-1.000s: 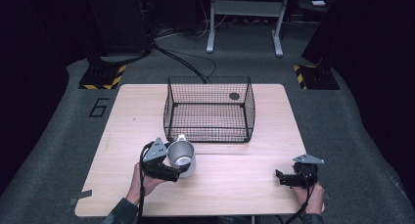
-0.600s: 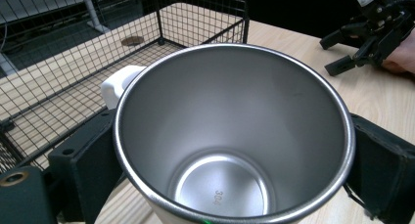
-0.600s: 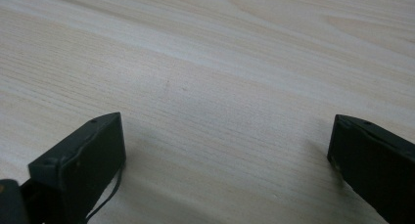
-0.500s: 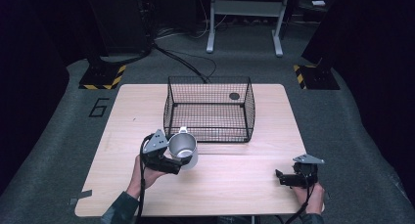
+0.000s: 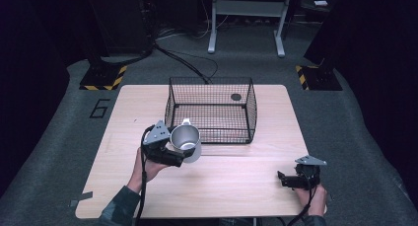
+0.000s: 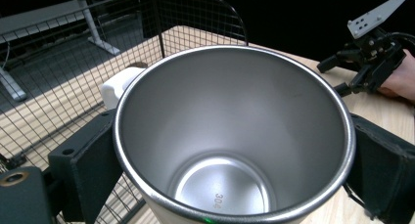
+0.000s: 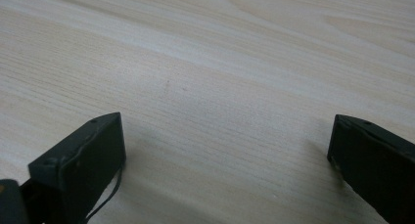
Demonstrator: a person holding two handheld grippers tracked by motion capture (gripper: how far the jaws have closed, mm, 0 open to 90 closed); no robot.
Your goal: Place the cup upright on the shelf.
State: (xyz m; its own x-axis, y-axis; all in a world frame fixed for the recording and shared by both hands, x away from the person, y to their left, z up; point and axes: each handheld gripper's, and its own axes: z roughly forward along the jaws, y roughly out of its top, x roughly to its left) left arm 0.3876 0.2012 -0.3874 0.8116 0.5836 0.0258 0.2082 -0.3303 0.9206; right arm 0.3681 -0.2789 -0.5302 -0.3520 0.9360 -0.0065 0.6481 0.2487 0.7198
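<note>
A steel mug (image 5: 185,141) with a white handle is clamped in my left gripper (image 5: 178,151), lifted and tipped so its mouth faces up, just in front of the black wire basket (image 5: 211,109). In the left gripper view the mug's empty inside (image 6: 230,141) sits between the two black jaws, and the basket mesh (image 6: 58,77) stands close behind. My right gripper (image 5: 282,178) rests low at the table's front right, open, with bare wood between its fingers (image 7: 80,155).
The wooden table (image 5: 123,122) carries the basket at its back centre; a small dark round thing (image 5: 236,96) lies inside it. My right gripper (image 6: 342,77) and its hand lie across the table in the left gripper view. Dark floor surrounds the table.
My left gripper has carried the mug up and a little toward the basket, tipping its mouth more upward. The right gripper has stayed where it was.
</note>
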